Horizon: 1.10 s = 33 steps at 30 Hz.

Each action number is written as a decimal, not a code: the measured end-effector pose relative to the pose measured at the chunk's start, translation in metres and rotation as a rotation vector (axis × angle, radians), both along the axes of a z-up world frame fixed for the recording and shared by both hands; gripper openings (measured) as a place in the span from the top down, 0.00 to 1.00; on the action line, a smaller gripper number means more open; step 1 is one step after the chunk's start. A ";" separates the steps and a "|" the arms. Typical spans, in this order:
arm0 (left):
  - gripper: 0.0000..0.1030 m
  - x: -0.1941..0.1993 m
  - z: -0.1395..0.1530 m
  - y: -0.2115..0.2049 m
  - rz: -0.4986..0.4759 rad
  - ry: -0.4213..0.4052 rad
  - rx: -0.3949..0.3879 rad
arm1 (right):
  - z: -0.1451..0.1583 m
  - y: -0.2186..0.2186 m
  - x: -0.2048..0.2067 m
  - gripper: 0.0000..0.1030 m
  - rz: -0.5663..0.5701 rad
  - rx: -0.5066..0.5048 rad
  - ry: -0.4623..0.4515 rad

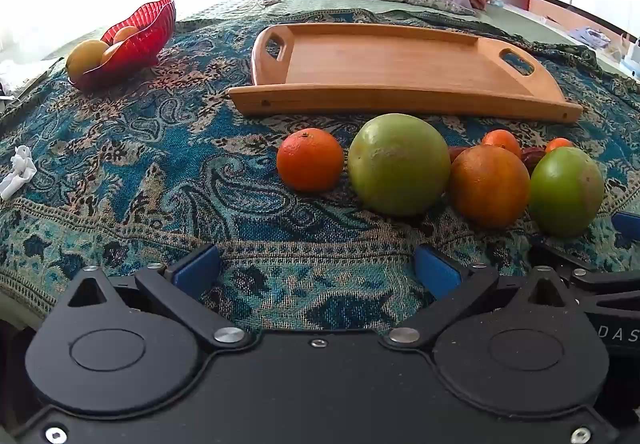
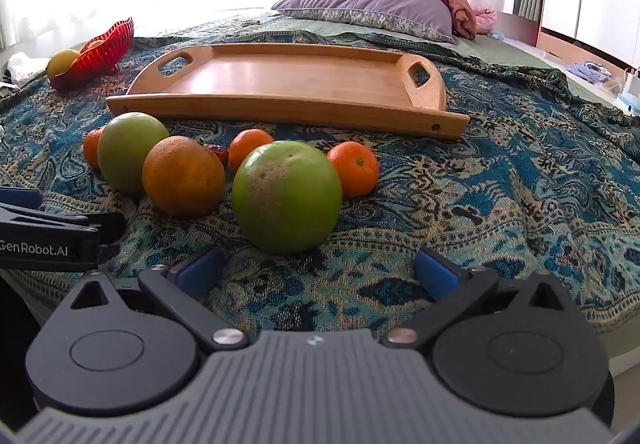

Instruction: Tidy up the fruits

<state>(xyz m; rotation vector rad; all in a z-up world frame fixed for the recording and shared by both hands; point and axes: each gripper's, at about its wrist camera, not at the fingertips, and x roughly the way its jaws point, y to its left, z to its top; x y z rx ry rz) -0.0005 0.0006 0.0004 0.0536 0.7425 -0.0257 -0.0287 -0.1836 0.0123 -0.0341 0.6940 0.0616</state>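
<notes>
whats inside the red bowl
The red bowl holds a yellow fruit at its near edge and at least two orange ones behind; its wall hides whatever lies deeper.

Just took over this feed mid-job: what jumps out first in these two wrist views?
A cluster of loose fruit lies on the patterned bedspread, led by two big green fruits with oranges between. Behind it sits an empty wooden tray; a red bowl holding fruit is far left. The left gripper and right gripper are open, holding nothing.
</notes>
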 end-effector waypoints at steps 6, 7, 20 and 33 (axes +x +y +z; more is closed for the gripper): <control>0.00 0.000 0.001 0.000 0.003 0.003 0.006 | 0.001 0.000 0.000 0.00 0.002 -0.012 -0.001; 0.00 0.000 0.002 0.000 0.003 0.002 0.005 | 0.000 0.000 -0.001 0.00 0.001 -0.011 -0.005; 0.00 0.002 0.001 -0.001 0.001 0.013 0.001 | 0.000 0.000 -0.002 0.00 0.003 -0.009 -0.008; 0.00 0.003 0.001 0.000 0.000 0.012 0.001 | 0.000 0.001 -0.002 0.00 0.003 -0.011 -0.008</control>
